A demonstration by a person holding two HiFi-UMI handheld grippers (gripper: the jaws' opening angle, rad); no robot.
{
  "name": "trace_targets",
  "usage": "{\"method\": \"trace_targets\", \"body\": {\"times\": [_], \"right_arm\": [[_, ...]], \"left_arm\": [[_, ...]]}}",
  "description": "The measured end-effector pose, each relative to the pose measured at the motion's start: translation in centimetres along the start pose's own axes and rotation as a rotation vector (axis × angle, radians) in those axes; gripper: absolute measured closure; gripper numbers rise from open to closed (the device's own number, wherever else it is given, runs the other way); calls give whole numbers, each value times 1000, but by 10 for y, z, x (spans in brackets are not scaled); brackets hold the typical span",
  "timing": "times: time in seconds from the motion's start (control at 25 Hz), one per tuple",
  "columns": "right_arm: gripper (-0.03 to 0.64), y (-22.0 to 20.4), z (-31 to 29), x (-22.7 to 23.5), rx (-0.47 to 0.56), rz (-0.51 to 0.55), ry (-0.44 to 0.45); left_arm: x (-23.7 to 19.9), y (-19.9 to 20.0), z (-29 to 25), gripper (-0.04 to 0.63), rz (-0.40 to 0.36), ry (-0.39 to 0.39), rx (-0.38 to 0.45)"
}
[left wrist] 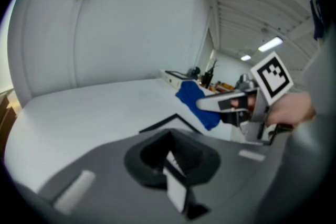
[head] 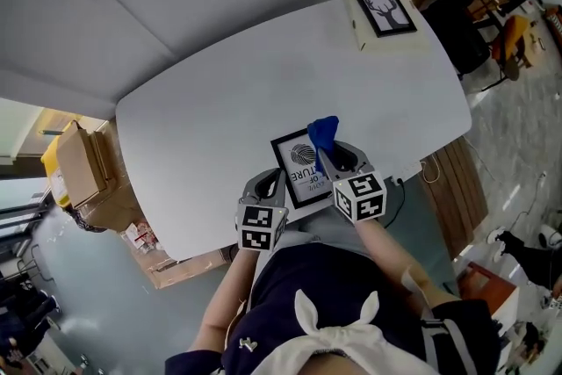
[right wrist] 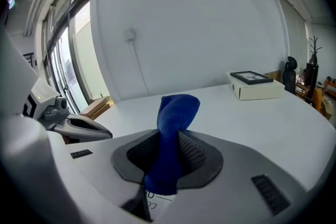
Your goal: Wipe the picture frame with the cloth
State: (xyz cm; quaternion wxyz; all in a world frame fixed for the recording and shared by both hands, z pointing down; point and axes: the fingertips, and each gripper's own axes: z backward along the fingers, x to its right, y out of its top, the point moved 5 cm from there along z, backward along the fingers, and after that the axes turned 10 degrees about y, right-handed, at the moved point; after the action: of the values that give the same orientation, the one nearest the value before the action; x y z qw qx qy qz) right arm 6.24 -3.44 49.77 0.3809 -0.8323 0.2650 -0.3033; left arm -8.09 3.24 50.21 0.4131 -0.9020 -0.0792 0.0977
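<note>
Two grippers sit right at the near edge of the white table (head: 202,118) in the head view. Ahead of both there's loads of bare tabletop, all the way out to the far corner, where a cream box (head: 364,29) carries a second frame (head: 384,9). Between the left gripper (head: 270,184) and the right gripper (head: 338,159) the picture frame (head: 297,169) lies flat, just in from the table edge. The blue cloth (head: 322,133) sticks up from the right one, over the frame's far right corner.

Left gripper view: jaws look closed down on the frame's near edge, and the frame's corner pokes out ahead. The right gripper is off to its right with the cloth.

Right gripper view: jaws pinched on the cloth, which stands up between them. The frame's print shows just below, the left gripper is on its left, and the box is far ahead to the right.
</note>
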Motion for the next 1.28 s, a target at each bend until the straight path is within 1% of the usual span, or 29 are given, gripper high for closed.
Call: {"method": "trace_targets", "body": {"times": [0.32, 0.48, 0.56, 0.72, 1.0, 1.28], "right_arm": [[532, -14, -26, 26, -98, 32, 7], [532, -25, -36, 33, -177, 75, -5], [532, -28, -39, 38, -198, 77, -20], [532, -33, -42, 45, -221, 75, -44], [532, -39, -46, 48, -247, 96, -56], [532, -39, -54, 48, -257, 124, -57]], "left_arm": [[7, -30, -21, 592, 51, 32, -58], [11, -43, -28, 592, 51, 34, -94], [13, -46, -30, 592, 53, 29, -108], [14, -53, -32, 592, 54, 35, -126], [16, -62, -37, 592, 41, 50, -161], [24, -71, -42, 592, 0, 31, -203]]}}
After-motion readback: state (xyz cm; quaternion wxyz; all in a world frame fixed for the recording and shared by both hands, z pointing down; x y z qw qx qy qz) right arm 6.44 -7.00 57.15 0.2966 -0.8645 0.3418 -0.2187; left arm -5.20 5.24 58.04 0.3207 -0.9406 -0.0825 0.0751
